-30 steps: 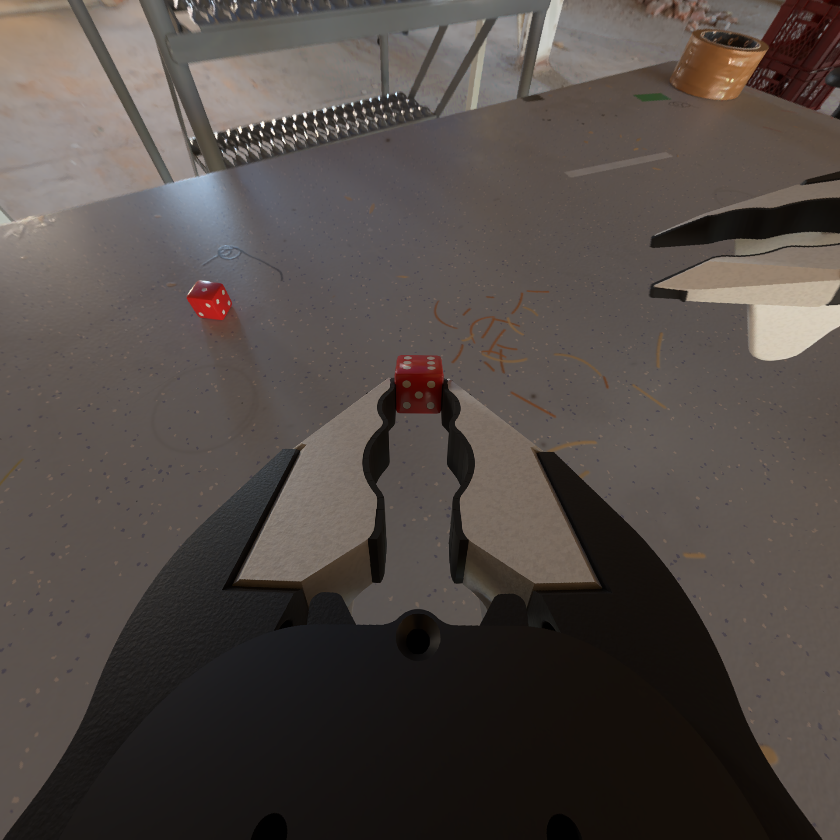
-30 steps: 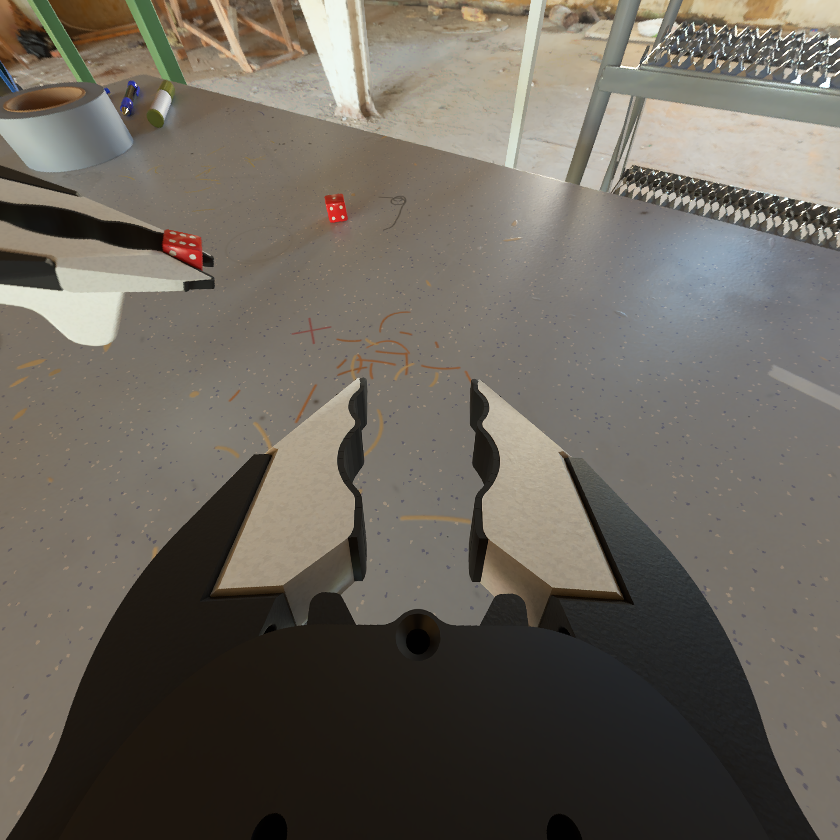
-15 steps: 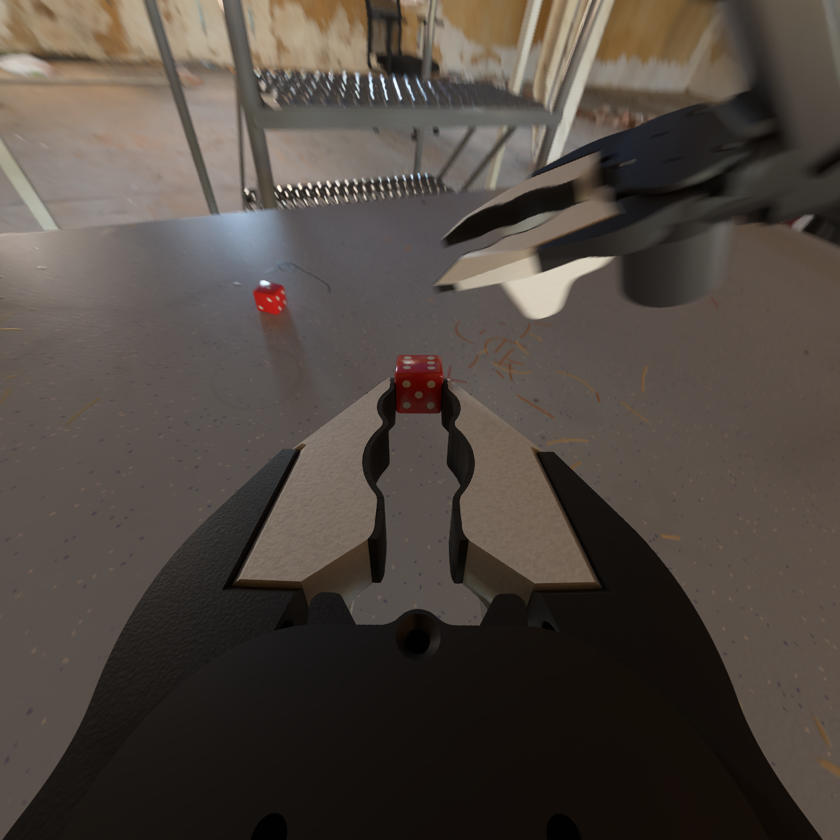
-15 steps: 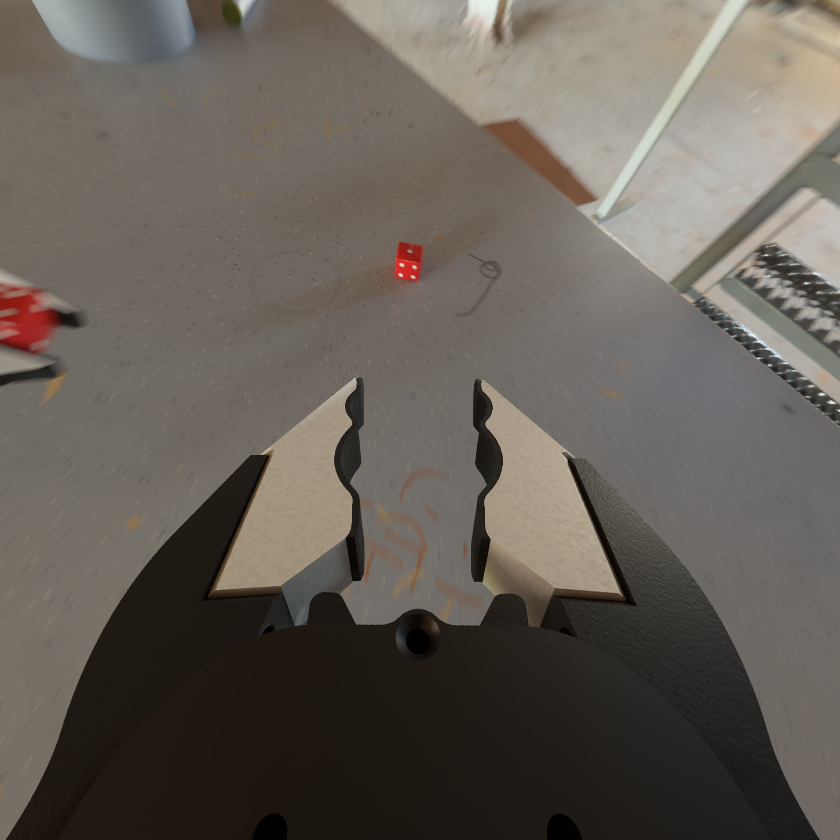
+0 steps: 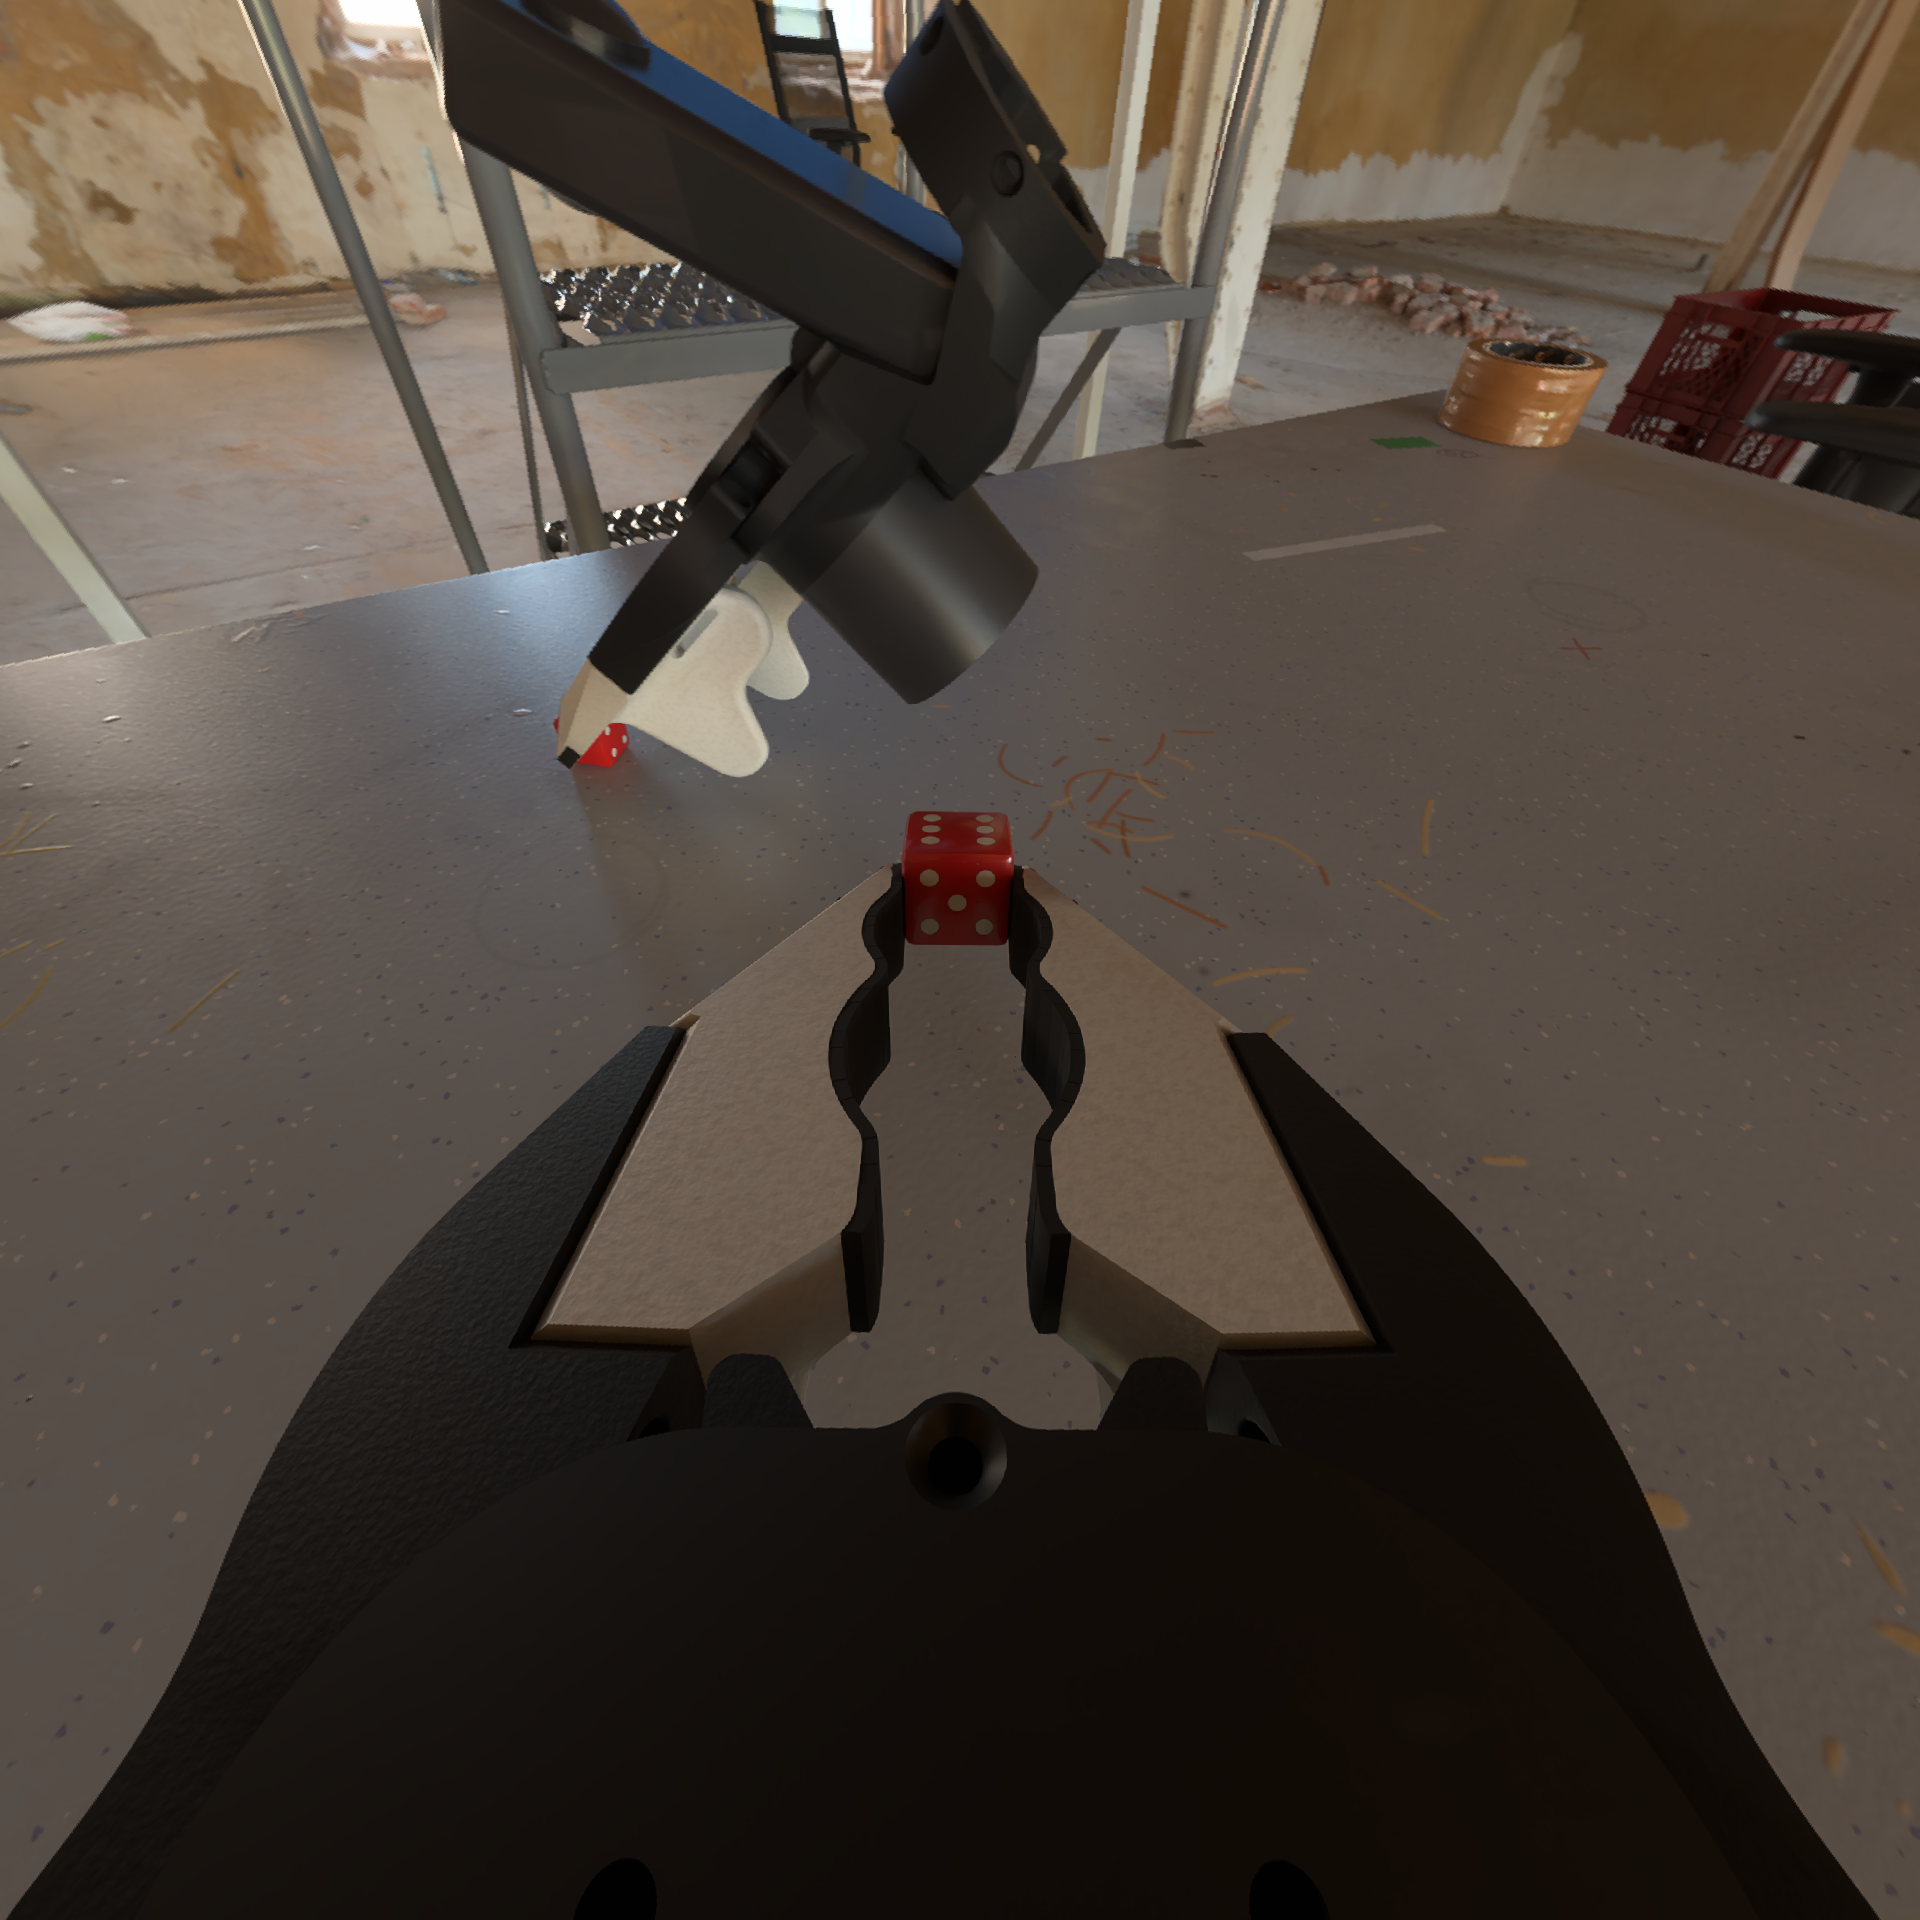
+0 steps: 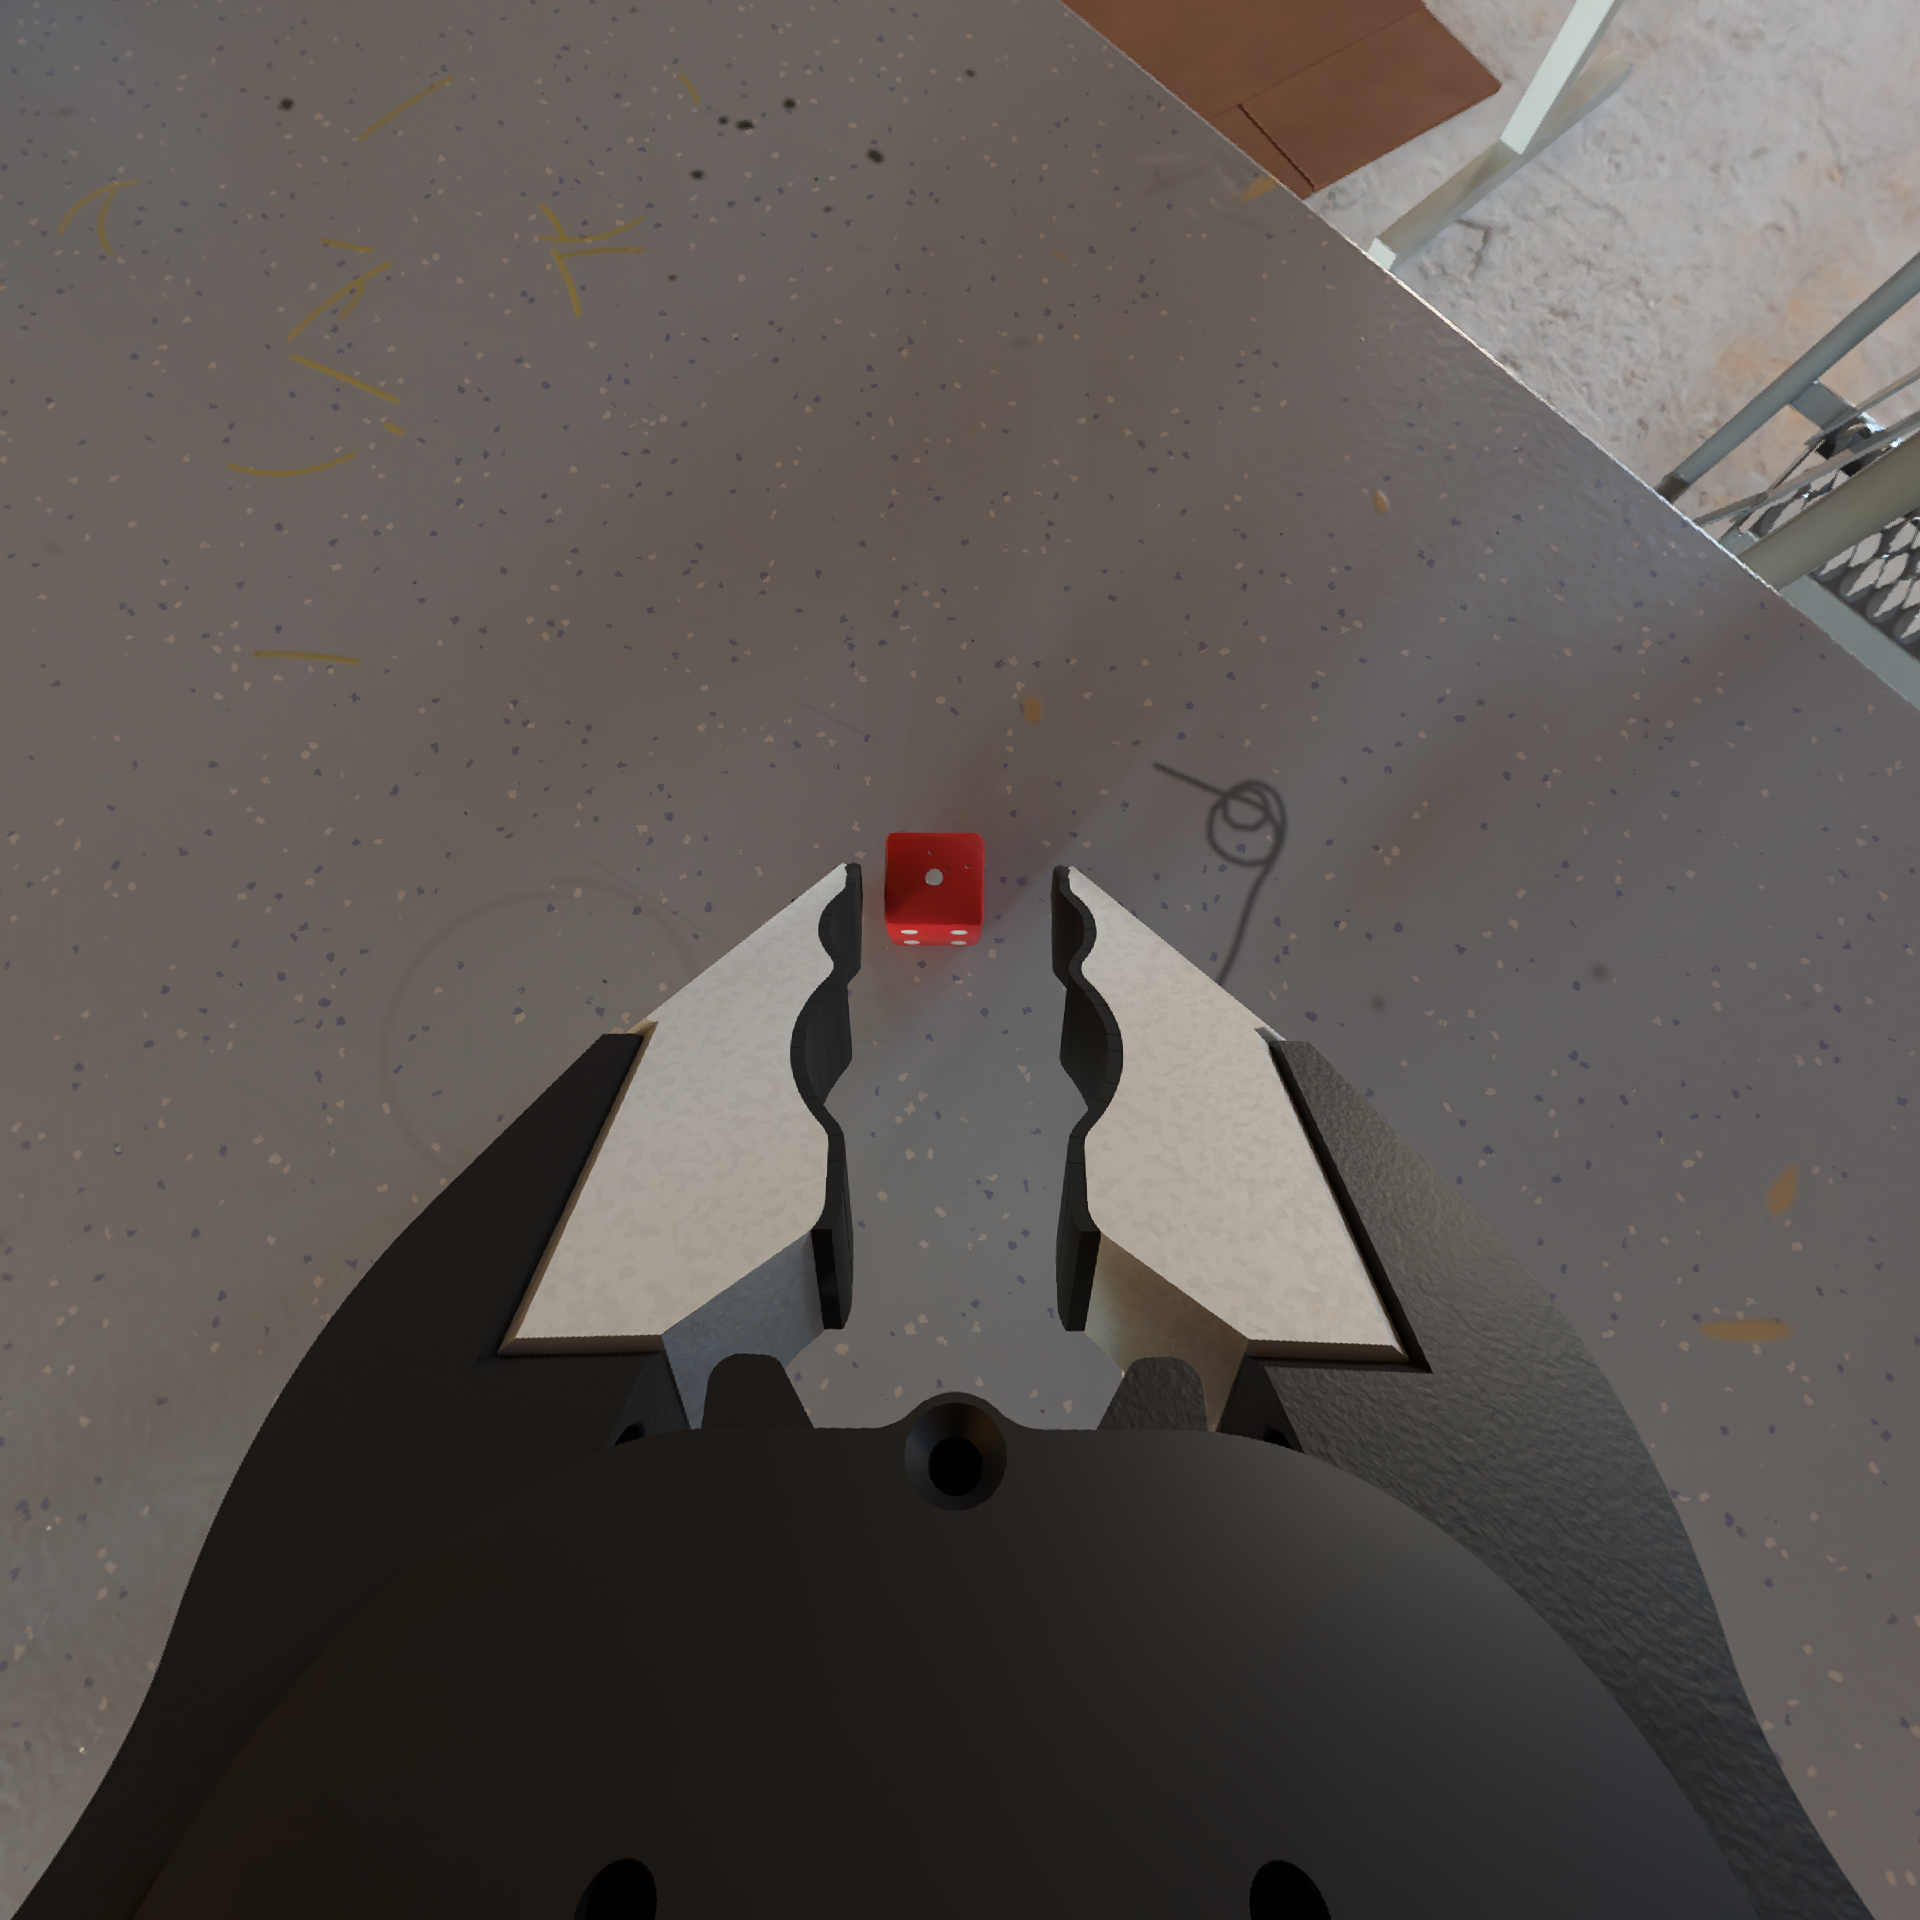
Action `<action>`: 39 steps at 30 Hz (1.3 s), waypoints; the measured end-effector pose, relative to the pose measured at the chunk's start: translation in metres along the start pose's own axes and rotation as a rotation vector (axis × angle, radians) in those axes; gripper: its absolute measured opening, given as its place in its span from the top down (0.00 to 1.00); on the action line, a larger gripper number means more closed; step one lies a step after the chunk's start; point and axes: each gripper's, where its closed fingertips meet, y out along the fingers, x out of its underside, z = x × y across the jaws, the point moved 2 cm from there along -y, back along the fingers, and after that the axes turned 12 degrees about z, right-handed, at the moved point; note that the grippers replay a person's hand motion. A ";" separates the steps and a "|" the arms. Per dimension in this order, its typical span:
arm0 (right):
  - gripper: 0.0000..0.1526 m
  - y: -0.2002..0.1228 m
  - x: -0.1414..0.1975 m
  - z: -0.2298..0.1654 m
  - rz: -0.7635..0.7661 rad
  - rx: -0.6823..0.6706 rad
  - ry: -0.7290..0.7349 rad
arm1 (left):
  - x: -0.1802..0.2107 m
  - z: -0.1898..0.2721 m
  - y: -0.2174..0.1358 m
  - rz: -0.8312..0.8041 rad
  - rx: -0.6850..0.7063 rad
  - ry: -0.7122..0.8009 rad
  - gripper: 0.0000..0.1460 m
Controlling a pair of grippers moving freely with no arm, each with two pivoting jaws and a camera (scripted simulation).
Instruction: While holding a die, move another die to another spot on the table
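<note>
My left gripper (image 5: 957, 894) is shut on a red die (image 5: 957, 878) with white pips, held at its fingertips above the grey table (image 5: 312, 1039). A second red die (image 6: 933, 888) lies on the table. My right gripper (image 6: 956, 894) is open, pointing down, with this die between its fingertips, closer to the left finger. In the left wrist view the right gripper (image 5: 582, 743) shows farther off at the upper left, tilted down over the second die (image 5: 605, 744), which is partly hidden behind a fingertip.
An orange tape roll (image 5: 1522, 392) and a red crate (image 5: 1745, 379) stand at the table's far right. A metal step frame (image 5: 623, 322) is beyond the far edge. The table edge (image 6: 1558, 436) runs close behind the second die. Scribbles mark the tabletop.
My right gripper has swung across and down to the second die, which now sits between its open fingertips. My left gripper still holds its die and has tilted its view upward.
</note>
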 end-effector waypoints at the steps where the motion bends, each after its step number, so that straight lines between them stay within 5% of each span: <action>1: 0.77 0.001 0.000 -0.001 -0.001 0.006 -0.001 | 0.000 0.001 0.000 -0.003 0.009 -0.001 0.87; 4: 0.88 0.001 0.000 -0.004 -0.011 -0.004 -0.004 | 0.000 0.001 0.000 -0.002 0.022 -0.012 0.87; 8: 0.88 -0.016 -0.009 -0.006 0.066 0.003 -0.093 | 0.000 0.000 0.000 -0.003 0.027 -0.033 0.87; 14: 0.88 -0.141 -0.024 0.007 0.356 0.171 -0.283 | -0.004 -0.008 0.001 0.023 0.017 -0.087 0.87; 19: 0.88 -0.231 0.027 0.023 0.446 0.345 -0.198 | -0.016 -0.015 0.012 0.131 -0.029 -0.097 0.87; 25: 0.88 -0.272 0.091 0.039 0.488 0.466 0.019 | -0.019 -0.005 0.038 0.127 0.019 -0.014 0.87; 33: 0.88 -0.304 0.105 0.058 0.520 0.527 0.064 | -0.017 0.000 0.053 0.117 0.061 -0.068 0.87; 39: 0.88 -0.417 0.113 0.146 0.450 0.805 0.015 | -0.015 0.012 0.053 0.108 0.101 0.026 0.87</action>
